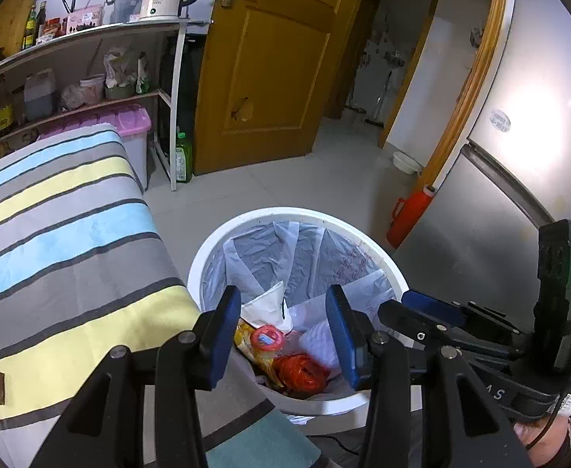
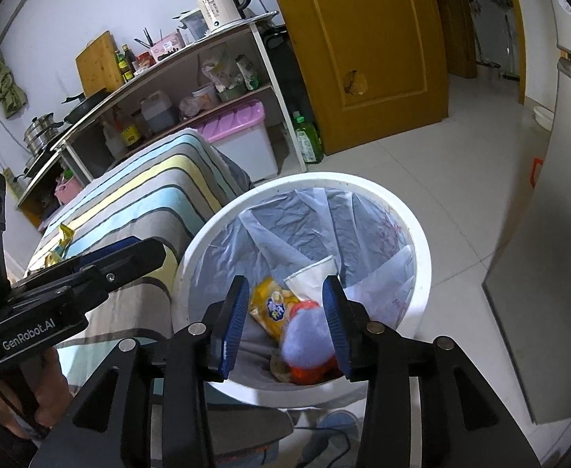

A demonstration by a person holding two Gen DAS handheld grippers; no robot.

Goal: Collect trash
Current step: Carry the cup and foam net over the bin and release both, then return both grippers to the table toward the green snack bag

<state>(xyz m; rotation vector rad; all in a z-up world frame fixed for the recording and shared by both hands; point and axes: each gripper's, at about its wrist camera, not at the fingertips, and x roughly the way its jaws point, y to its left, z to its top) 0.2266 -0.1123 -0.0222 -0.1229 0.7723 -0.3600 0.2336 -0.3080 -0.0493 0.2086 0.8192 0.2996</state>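
A white round trash bin (image 1: 207,249) with a clear liner stands on the floor beside the striped table; it also shows in the right wrist view (image 2: 421,241). Inside lie a white paper cup (image 1: 267,306), a yellow snack wrapper (image 2: 271,306), a pink-lidded item (image 1: 266,338) and red plastic (image 1: 301,374). A pale bluish blurred piece (image 2: 308,335) is between the right fingers over the bin, apparently in mid-air. My left gripper (image 1: 285,339) is open and empty above the bin. My right gripper (image 2: 287,323) is open above the bin.
A table with a striped cloth (image 1: 59,241) stands left of the bin, with yellow wrappers (image 2: 61,243) on its far part. A shelf unit (image 1: 90,78), a wooden door (image 1: 269,66), a fridge (image 1: 519,179) and a red thermos (image 1: 408,218) surround the tiled floor.
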